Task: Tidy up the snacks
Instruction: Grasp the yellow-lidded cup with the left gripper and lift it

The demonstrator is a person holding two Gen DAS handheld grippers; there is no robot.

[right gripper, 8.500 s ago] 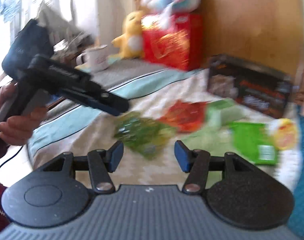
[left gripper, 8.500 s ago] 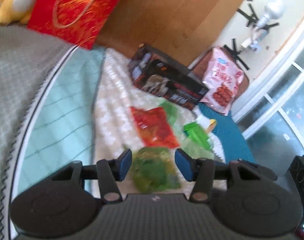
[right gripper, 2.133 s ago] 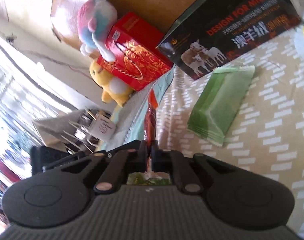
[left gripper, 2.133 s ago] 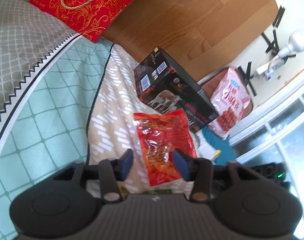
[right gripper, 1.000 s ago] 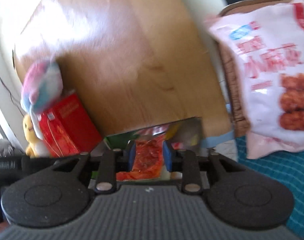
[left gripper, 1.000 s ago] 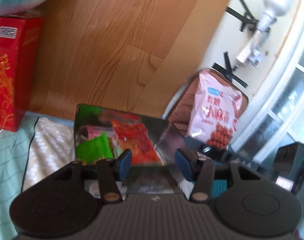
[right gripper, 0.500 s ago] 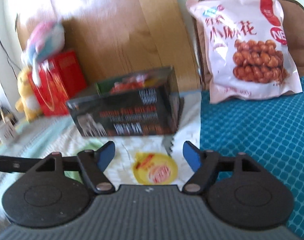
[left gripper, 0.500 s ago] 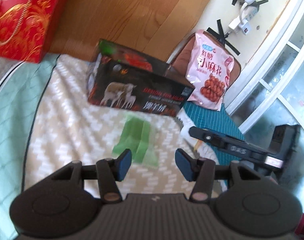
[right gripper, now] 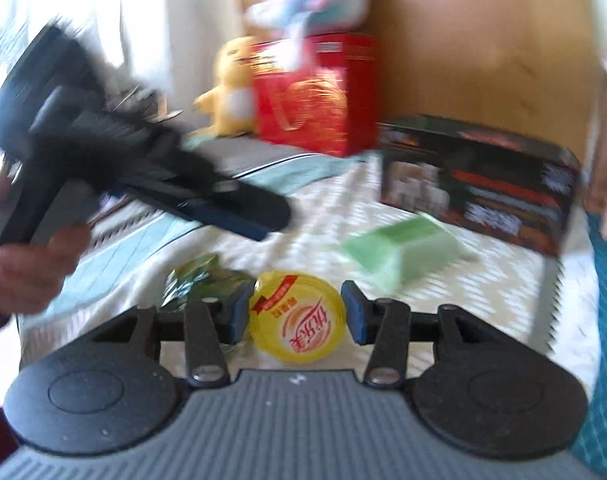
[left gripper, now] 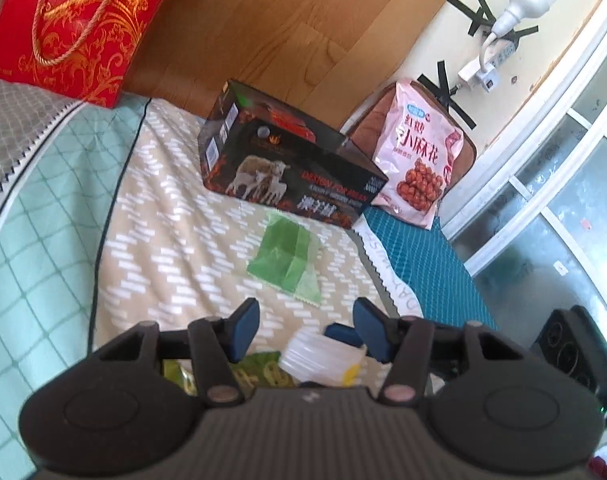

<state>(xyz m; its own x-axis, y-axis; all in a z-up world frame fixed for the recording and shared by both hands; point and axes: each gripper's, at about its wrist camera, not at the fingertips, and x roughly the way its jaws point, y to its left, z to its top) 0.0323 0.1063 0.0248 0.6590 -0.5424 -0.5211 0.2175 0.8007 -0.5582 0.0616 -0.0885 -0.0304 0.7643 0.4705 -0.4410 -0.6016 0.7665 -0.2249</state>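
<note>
Now my right gripper point(right gripper: 296, 312) jaws, just narrowing, flank the yellow jelly cup point(right gripper: 297, 317) without pinching; my left gripper point(left gripper: 305, 332) jaws gape empty. The box point(left gripper: 287, 160) reads "DESIGN FOR".

Wood headboard point(left gripper: 263, 20), cream wall point(left gripper: 431, 32), sunlit window point(left gripper: 575, 184).

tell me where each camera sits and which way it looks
left wrist: on the left hand-held gripper, aimed down the bed at the black box; its own fingers show.
right wrist: on the right hand-held gripper, over the yellow cup; left gripper and a hand show.
shared: box, green pack, red bag.
</note>
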